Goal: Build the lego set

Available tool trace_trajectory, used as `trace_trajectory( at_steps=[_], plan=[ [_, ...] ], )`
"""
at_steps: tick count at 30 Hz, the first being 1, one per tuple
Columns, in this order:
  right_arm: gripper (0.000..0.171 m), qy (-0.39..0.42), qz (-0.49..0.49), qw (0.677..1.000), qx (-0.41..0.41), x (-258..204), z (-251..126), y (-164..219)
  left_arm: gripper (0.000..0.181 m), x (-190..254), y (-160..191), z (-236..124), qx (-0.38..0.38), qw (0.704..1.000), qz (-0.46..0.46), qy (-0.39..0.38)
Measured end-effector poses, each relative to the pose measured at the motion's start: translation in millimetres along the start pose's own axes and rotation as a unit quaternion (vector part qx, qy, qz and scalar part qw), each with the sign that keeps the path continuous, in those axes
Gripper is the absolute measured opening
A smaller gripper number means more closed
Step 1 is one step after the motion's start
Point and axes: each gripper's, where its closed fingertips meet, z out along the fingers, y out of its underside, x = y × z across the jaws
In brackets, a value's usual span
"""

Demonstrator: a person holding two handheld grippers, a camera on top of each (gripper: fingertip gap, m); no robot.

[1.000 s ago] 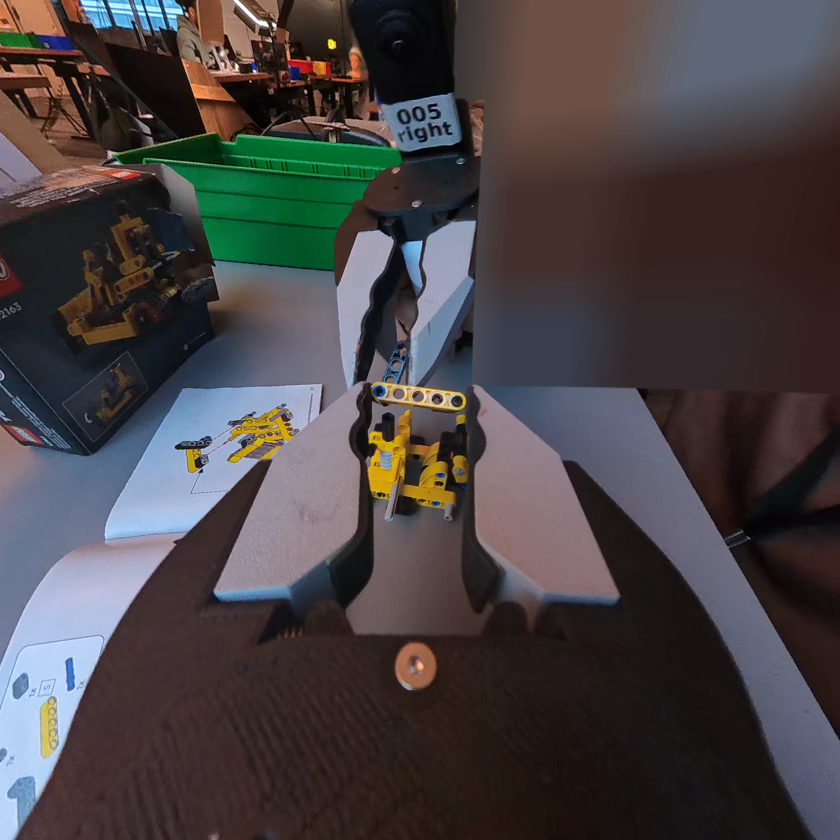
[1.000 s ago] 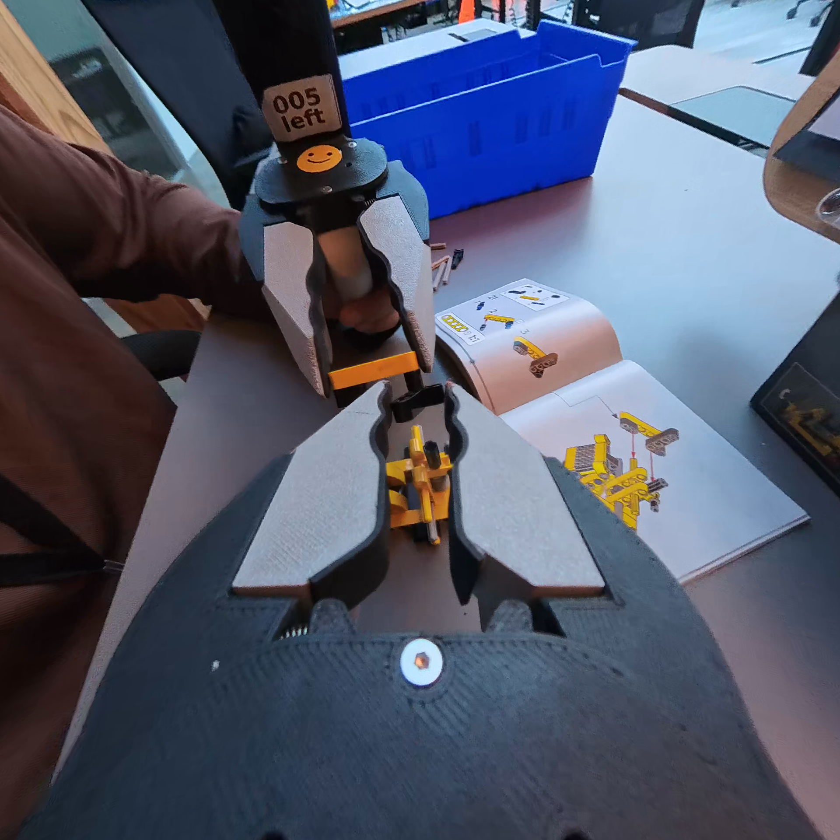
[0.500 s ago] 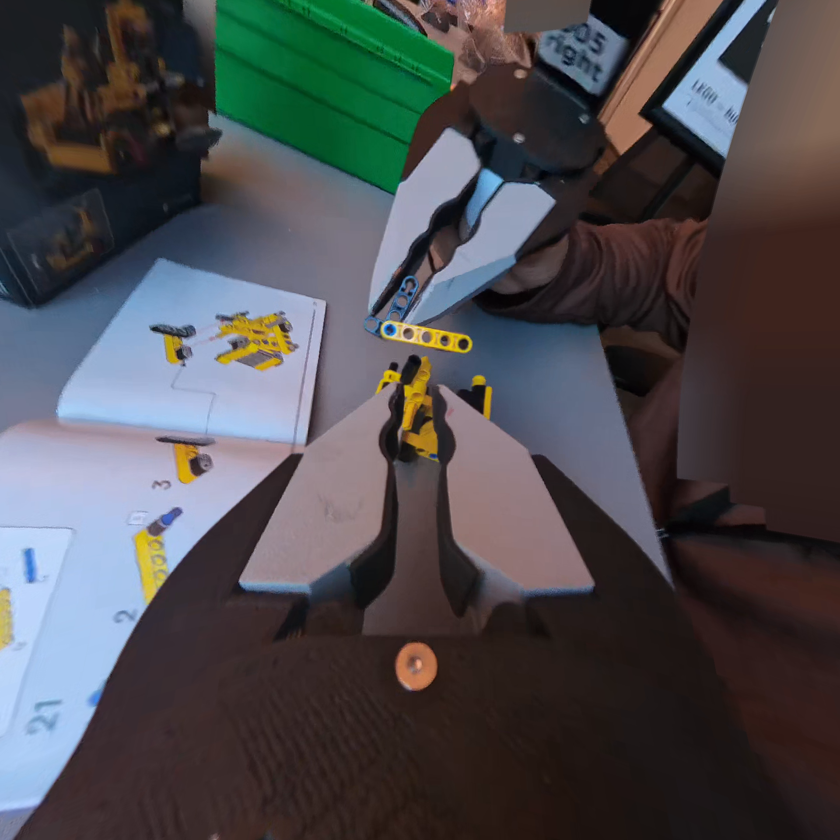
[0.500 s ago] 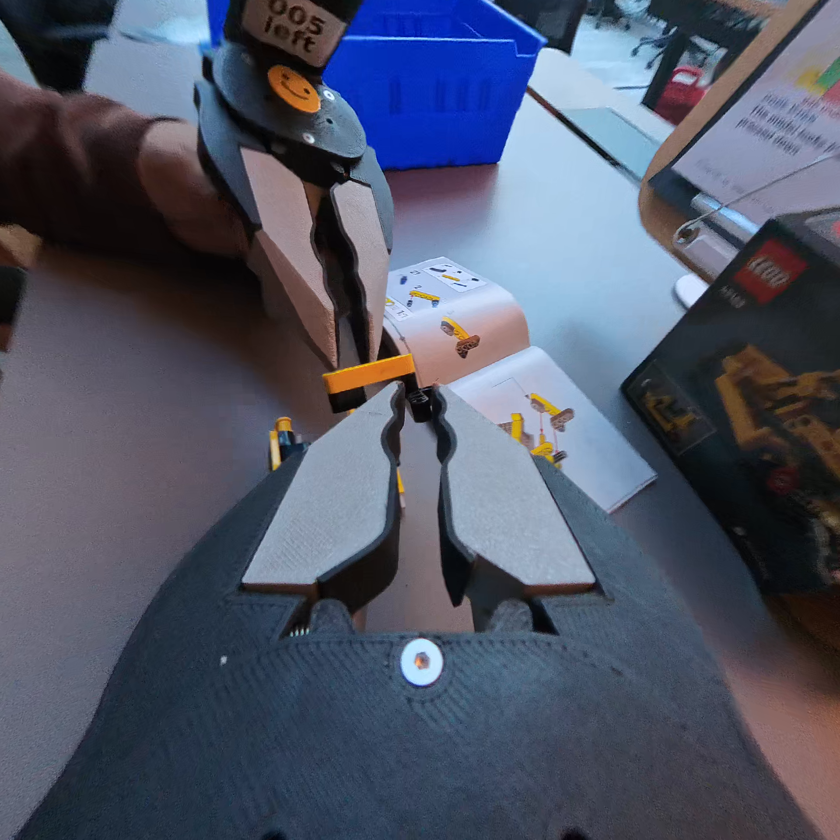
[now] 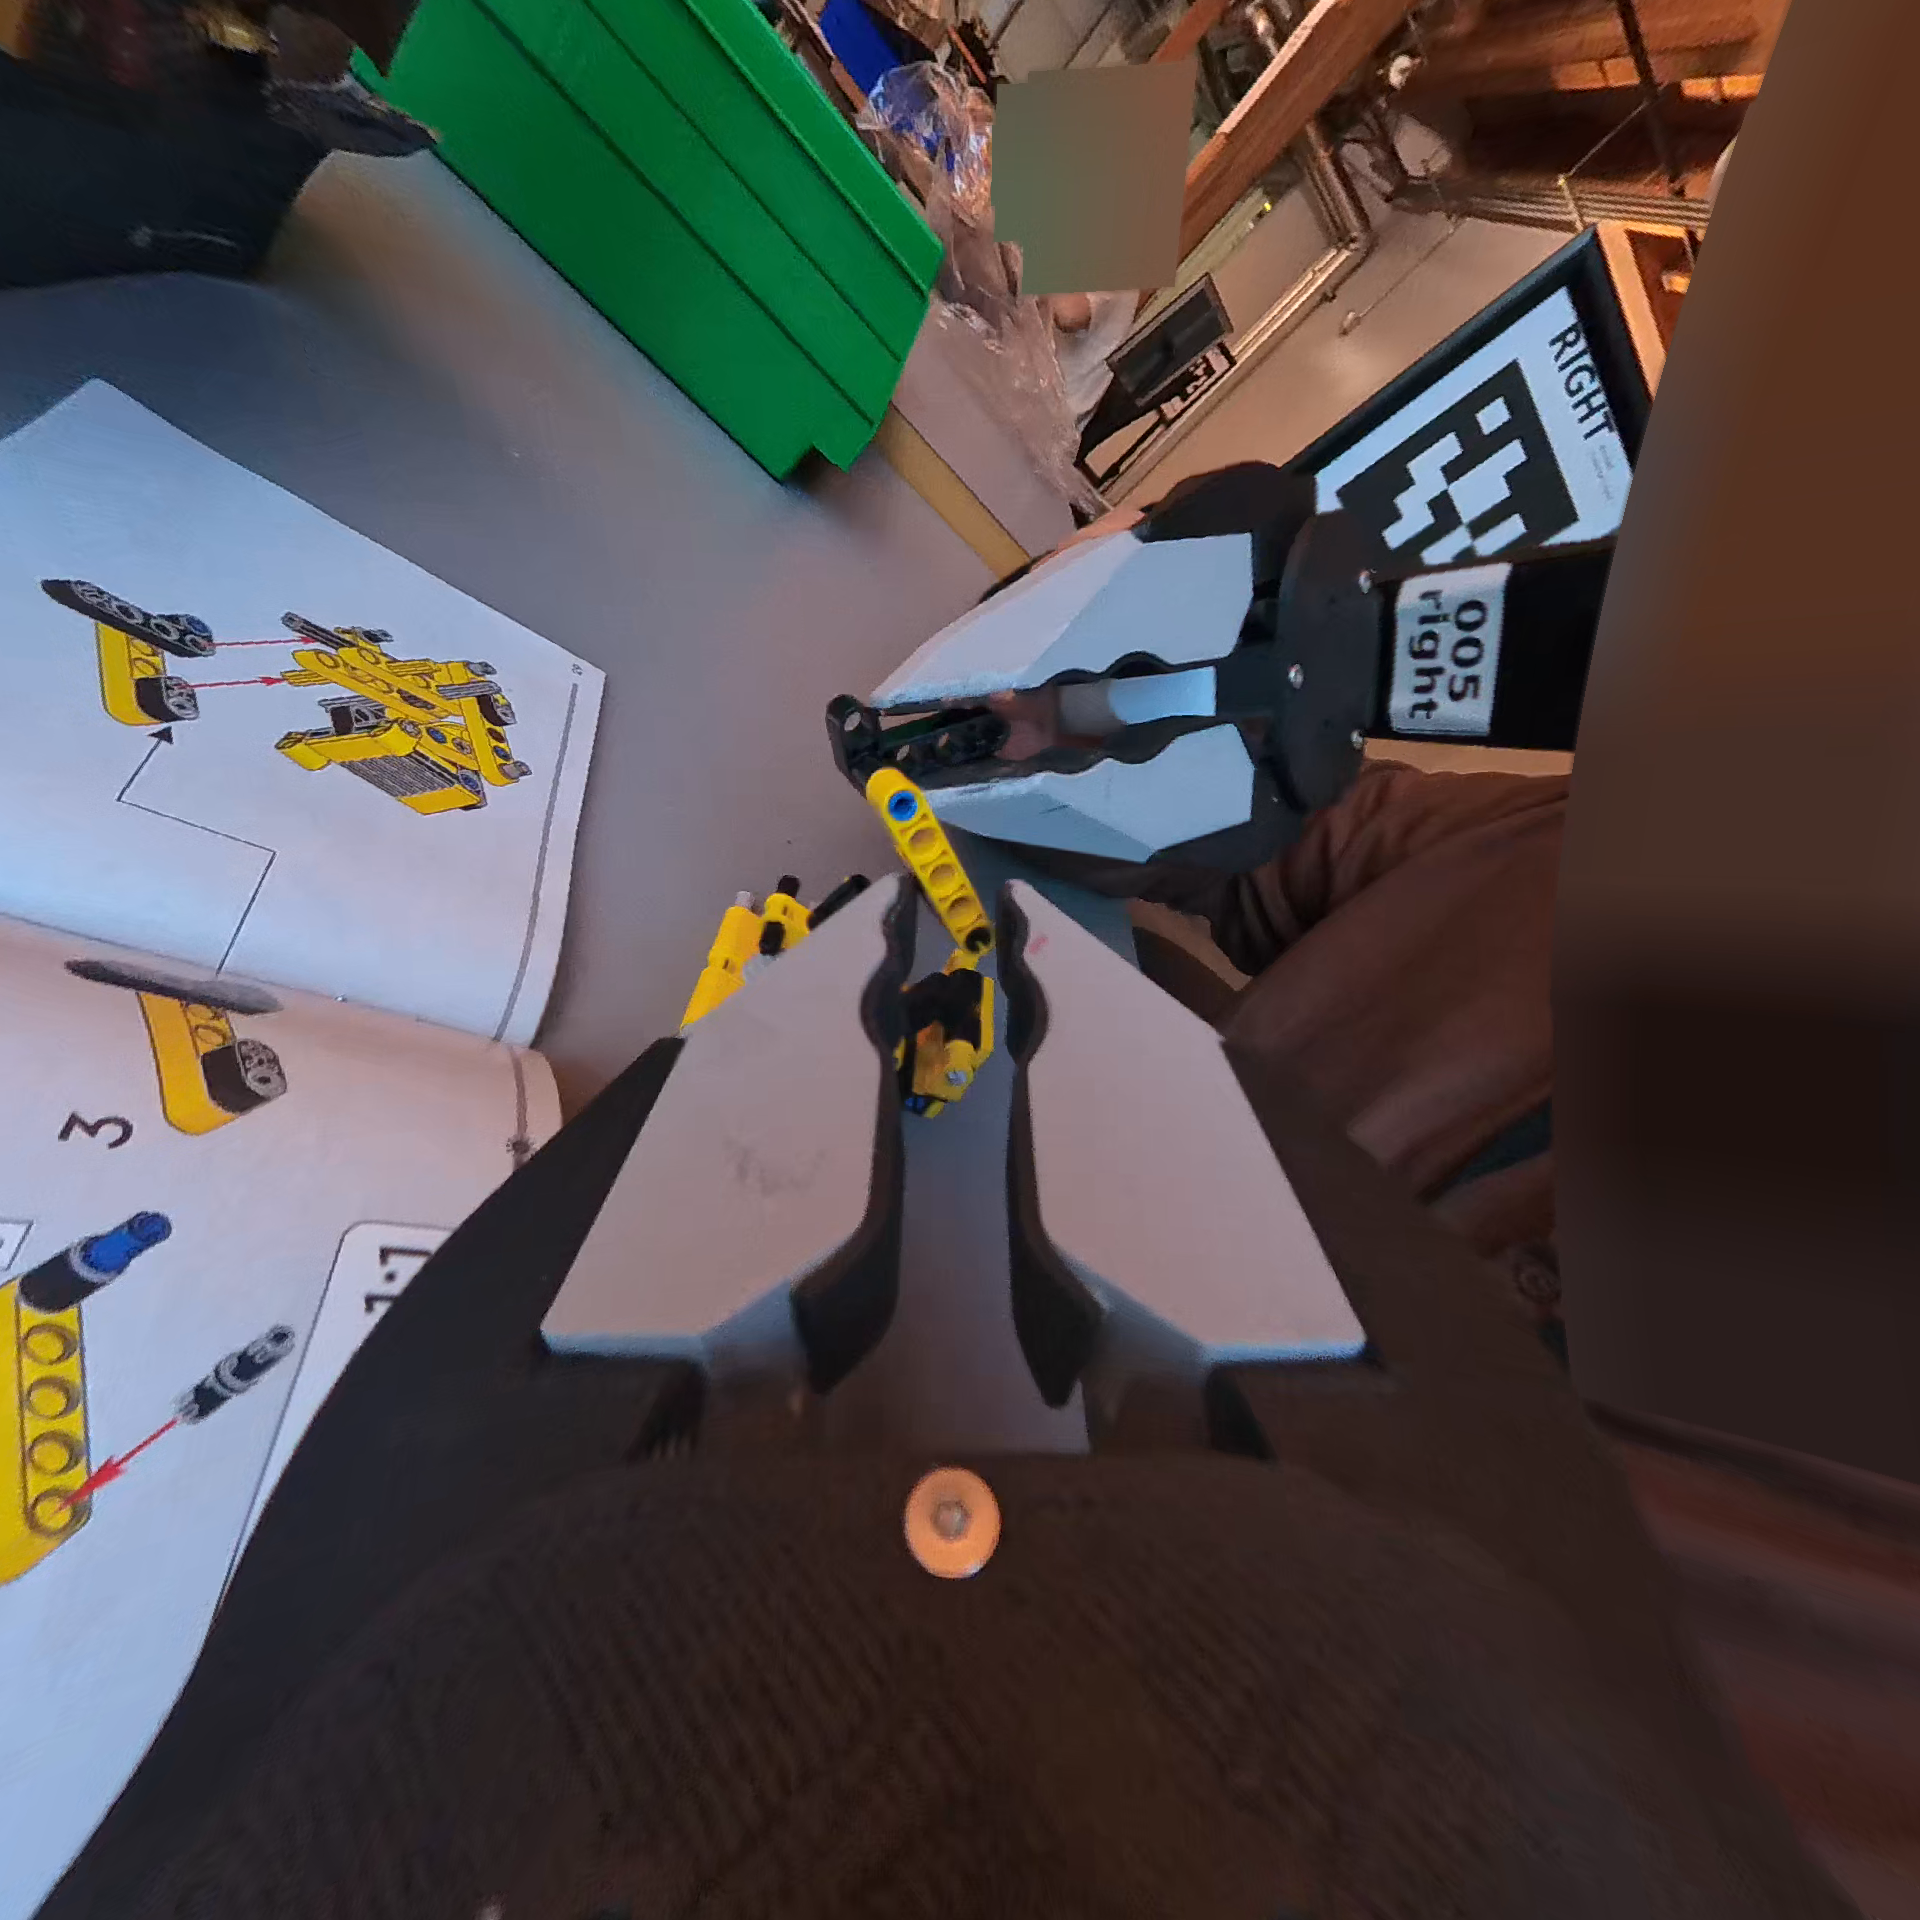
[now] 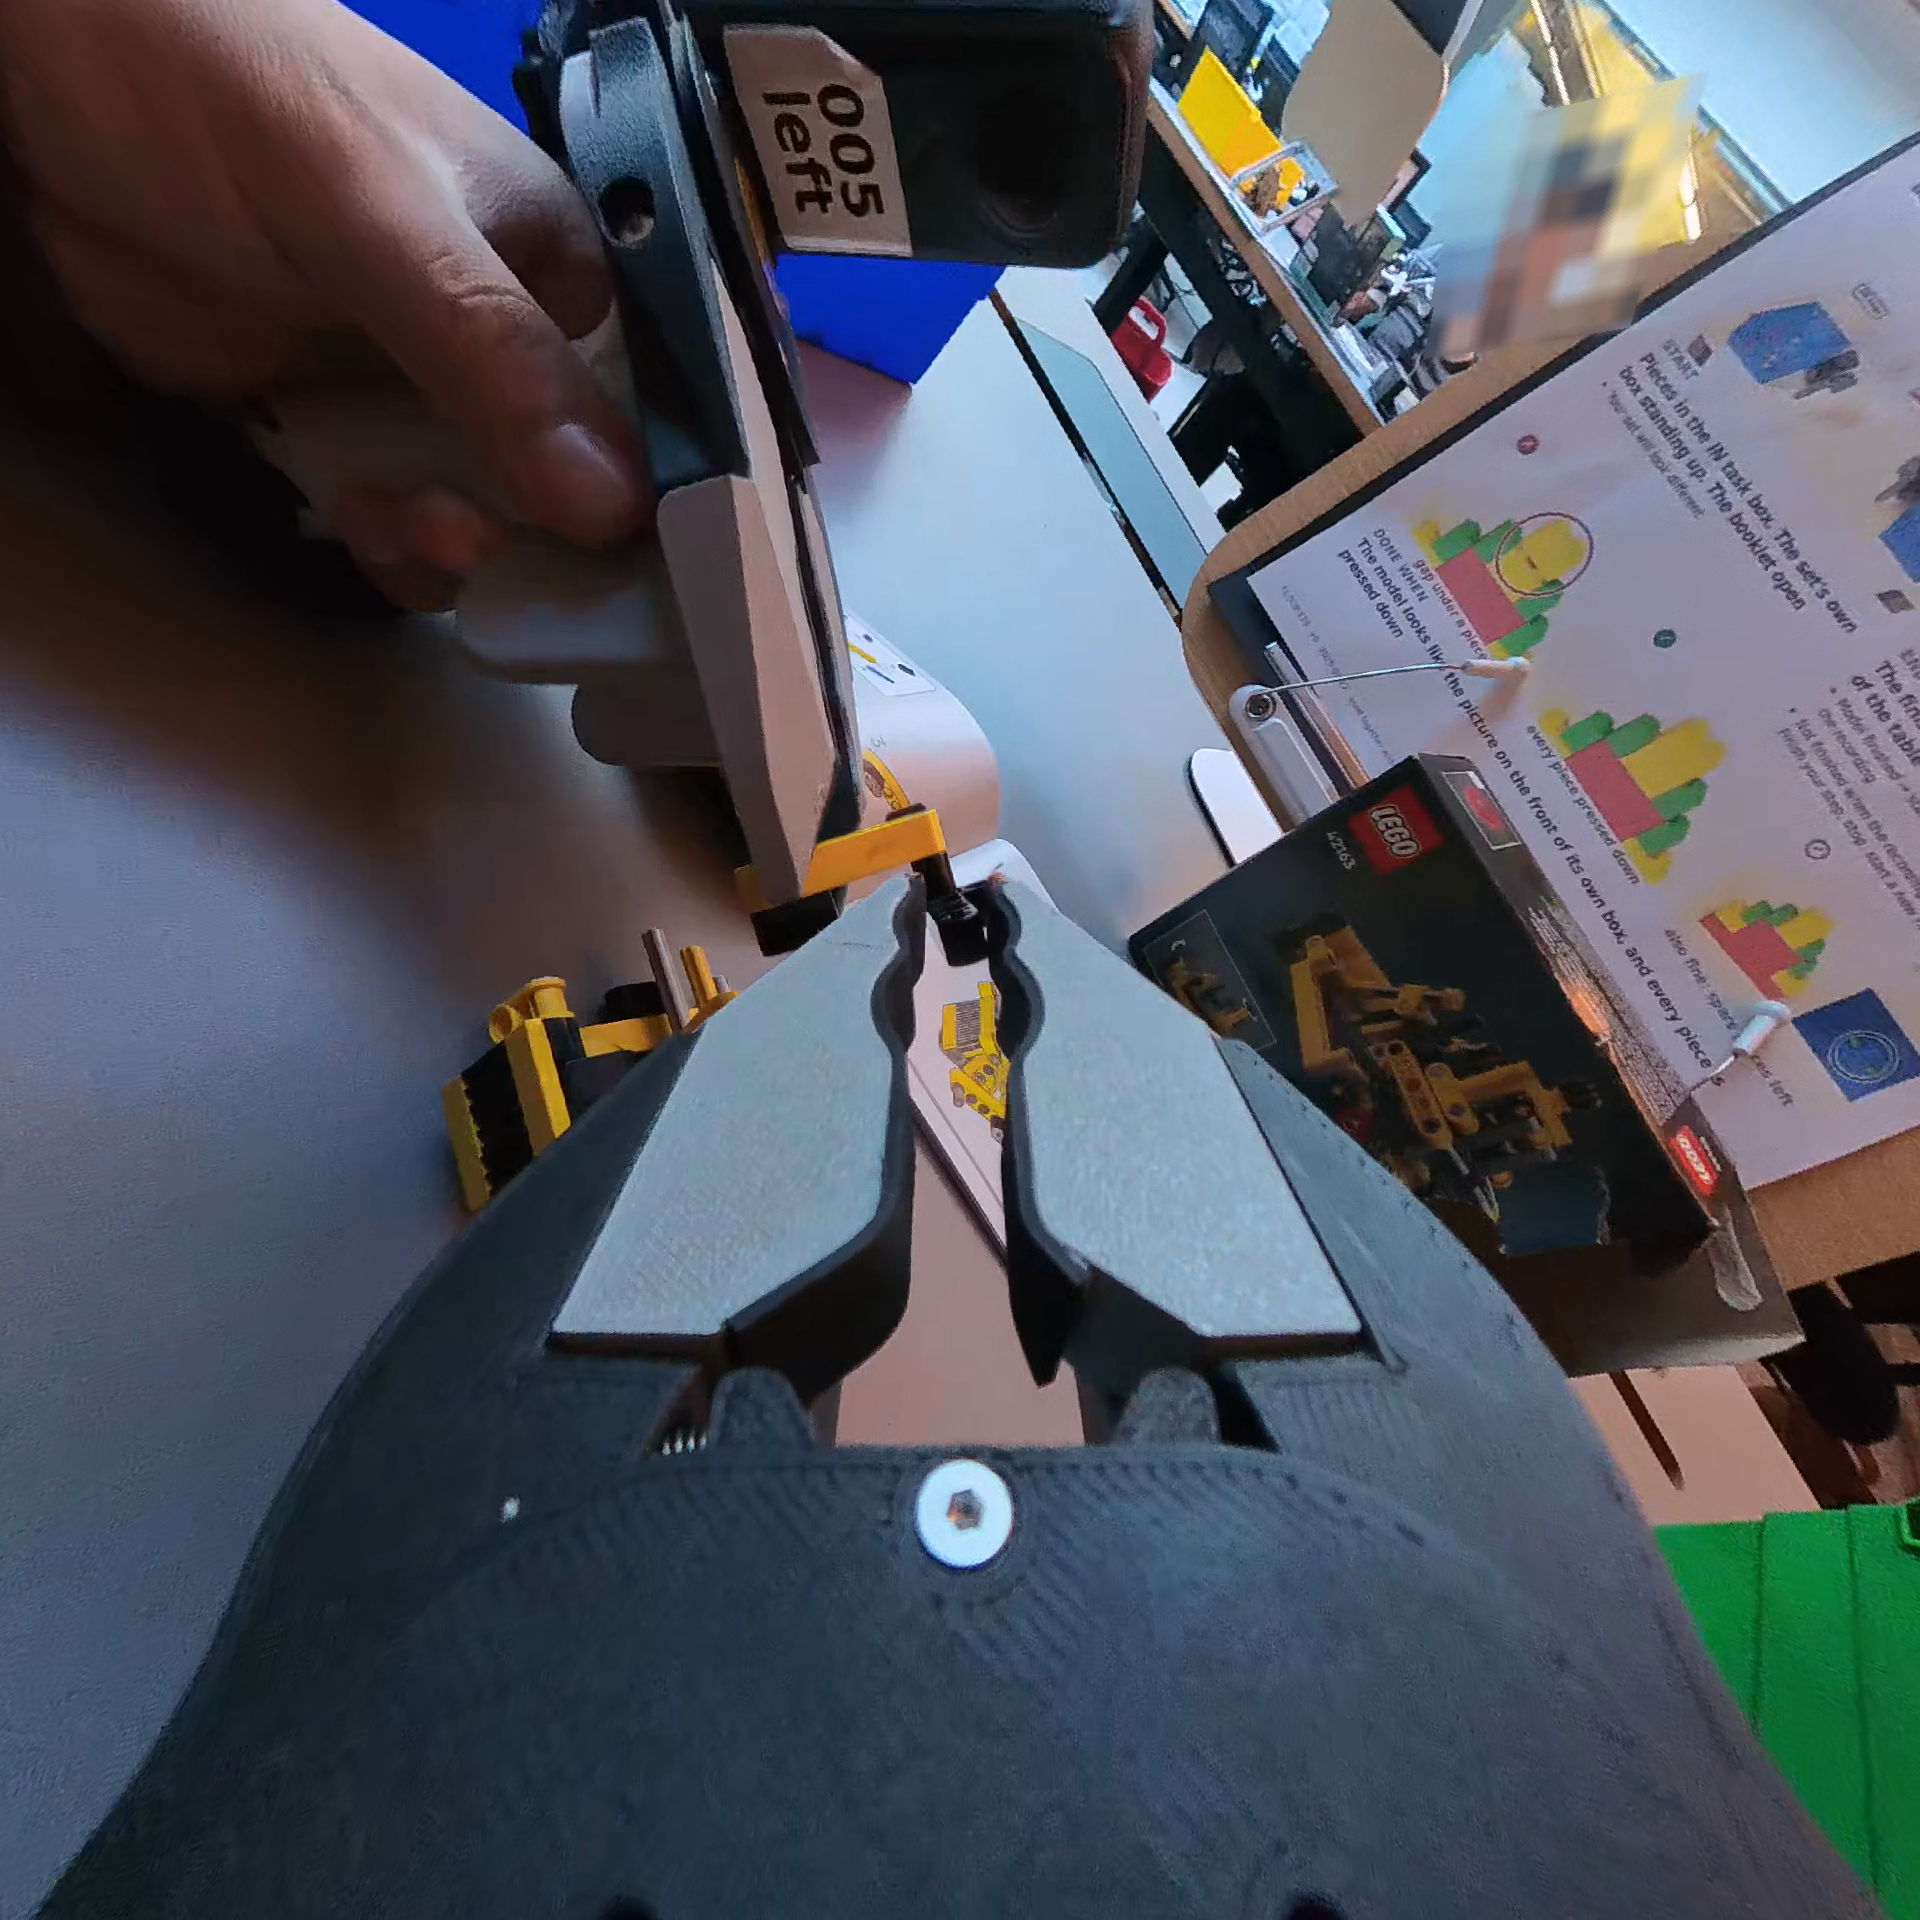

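A: Item one, step in hand?

B: Joining two beams in mid-air, by my reading. The left claw (image 5: 945, 914) is pinching a yellow five-hole plastic beam with a blue pin in its far hole (image 5: 928, 857). The right claw (image 6: 951, 902) is pinching a black angled plastic beam (image 5: 902, 727) by one end. The two pieces are meeting at the tips, touching or just short of it; I cannot tell which.

A: Item two, the main model?

B: The part-built yellow and black bulldozer chassis (image 6: 545, 1060) is lying on the grey surface (image 5: 665, 582), below both claws and gripped by neither.

A: Item three, reference material?

B: The open white instruction booklet (image 5: 312, 790) is lying flat just beside the chassis. The dark printed set box (image 6: 1455, 1049) is standing farther off, with a green plastic bin (image 5: 665, 208) behind the booklet.

A: Item four, poses?

B: The left claw is reaching forward and tilted, with a bare hand (image 6: 343, 312) wrapping its handle. The right claw is coming in sideways from the person's right, roughly at right angles to the left, its flat faces stacked one above the other.

A: Item five, next move?

B: Probably lining the blue pin up with a hole in the black beam and pressing straight along the pin. Any skew is likely to jam it or twist a beam out of its grip.
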Motion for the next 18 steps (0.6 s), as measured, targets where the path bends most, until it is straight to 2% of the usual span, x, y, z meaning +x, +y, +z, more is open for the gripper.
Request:
trace_trajectory(
  at_steps=[3,6,9,10,11,12,18],
  plan=[
    [0.006,0.006,-0.005,1.0,0.005,0,0,-1,0.01,-4,-1,1,-0.002,1.0,0.006,-0.01],
    [0.01,-0.023,0.013,1.0,0.015,-7,-2,-3,0.007,-11,0,-3,-0.009,1.0,0.011,-0.026],
    [0.038,-0.107,0.037,0.993,0.038,-24,-7,-6,0.006,-14,4,-10,-0.029,0.999,0.02,-0.037],
    [0.036,-0.138,0.048,0.988,0.043,-28,-10,-4,0.005,-14,4,-14,-0.031,0.999,0.02,-0.039],
    [0.042,-0.156,0.063,0.985,0.039,-28,-12,2,0.005,-15,3,-18,-0.03,0.999,0.019,-0.041],
    [0.057,-0.168,0.08,0.982,0.031,-25,-13,9,0.005,-15,2,-23,-0.023,0.999,0.013,-0.038],
    [0.052,-0.272,0.136,0.952,-0.023,-39,0,37,0.005,-12,3,-35,-0.009,1.0,-0.026,-0.004]
  ],
)
